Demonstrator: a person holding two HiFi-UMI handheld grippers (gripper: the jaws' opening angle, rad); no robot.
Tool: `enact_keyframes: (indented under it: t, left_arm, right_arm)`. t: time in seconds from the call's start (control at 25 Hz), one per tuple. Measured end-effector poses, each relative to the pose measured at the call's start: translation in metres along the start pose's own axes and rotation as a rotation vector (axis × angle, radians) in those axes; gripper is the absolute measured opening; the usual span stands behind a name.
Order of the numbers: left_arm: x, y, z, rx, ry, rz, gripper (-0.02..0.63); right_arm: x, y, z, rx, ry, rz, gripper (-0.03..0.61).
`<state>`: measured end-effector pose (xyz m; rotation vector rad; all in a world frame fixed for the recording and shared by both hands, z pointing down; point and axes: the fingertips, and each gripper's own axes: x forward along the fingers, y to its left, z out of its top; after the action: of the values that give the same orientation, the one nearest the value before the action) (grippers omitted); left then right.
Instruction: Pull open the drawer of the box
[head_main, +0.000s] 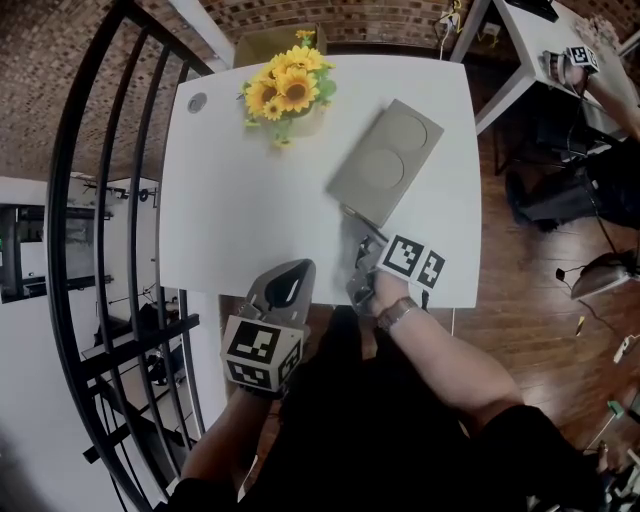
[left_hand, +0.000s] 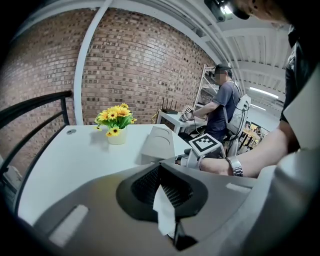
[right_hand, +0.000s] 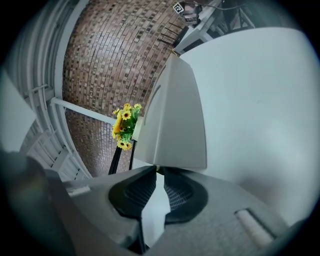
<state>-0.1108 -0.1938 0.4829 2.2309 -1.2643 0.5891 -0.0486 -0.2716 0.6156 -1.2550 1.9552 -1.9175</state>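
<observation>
A grey box with two round recesses in its lid lies at an angle on the white table. My right gripper is at the box's near end. In the right gripper view the box fills the middle, and the right gripper has its tips pinched on a small brass knob at the box's lower front edge. My left gripper hovers at the table's front edge, left of the right one, shut with nothing in it. The left gripper view shows the box ahead, beyond the left gripper.
A pot of yellow sunflowers stands behind the box, to its left. A black railing runs along the table's left side. Another white table is at the back right, where a person stands.
</observation>
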Motion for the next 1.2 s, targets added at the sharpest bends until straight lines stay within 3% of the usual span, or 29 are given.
enact_keyframes:
  t: [0.6, 1.2]
  left_arm:
    - [-0.022, 0.0, -0.007, -0.032, -0.034, 0.059, 0.015]
    - [-0.051, -0.012, -0.02, -0.059, -0.067, 0.168, 0.015]
  right_arm:
    - [-0.012, 0.007, -0.071, -0.039, 0.144, 0.025, 0.031]
    - [-0.017, 0.009, -0.094, -0.034, 0.175, 0.069, 0.023]
